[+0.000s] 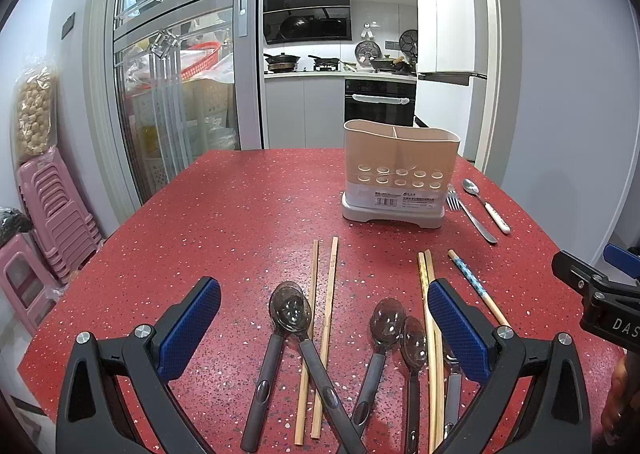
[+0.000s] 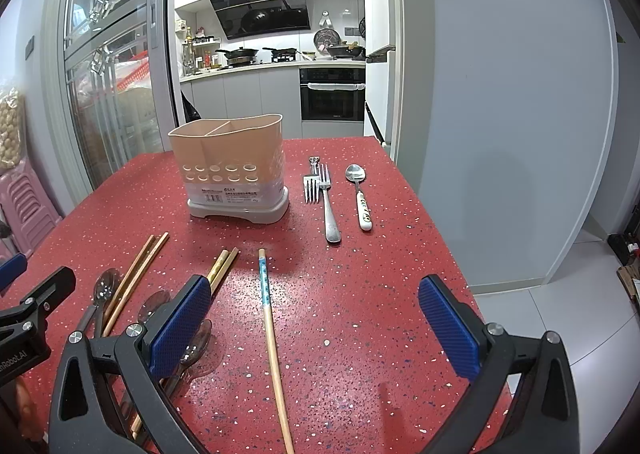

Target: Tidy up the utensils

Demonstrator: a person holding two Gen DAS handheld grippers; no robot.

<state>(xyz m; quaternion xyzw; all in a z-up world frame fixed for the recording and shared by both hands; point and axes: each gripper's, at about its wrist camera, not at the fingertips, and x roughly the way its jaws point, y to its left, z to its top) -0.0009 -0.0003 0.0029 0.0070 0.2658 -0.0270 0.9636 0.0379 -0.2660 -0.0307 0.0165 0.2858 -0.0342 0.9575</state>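
1. Your red speckled table (image 1: 240, 214) is holding one beige utensil caddy (image 1: 400, 170), seven chopsticks (image 1: 330, 294), four dark plastic spoons (image 1: 290, 312), two forks (image 2: 324, 190), one metal spoon (image 2: 358, 190).
2. You're holding the left gripper (image 1: 324, 328) and right gripper (image 2: 314, 324) spread, gripping nothing.

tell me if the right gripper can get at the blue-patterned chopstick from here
Probably yes. The right gripper is open, and the chopstick lies alone on the table between its fingers, with nothing on top or touching it.

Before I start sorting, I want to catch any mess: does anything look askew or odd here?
Mostly tidy rows, nothing spilled. Two dark-handled spoons lie crossed over each other and across a wooden chopstick pair. The blue-patterned chopstick lies alone, no mate visible. The holder stands upright, nothing visible inside it.
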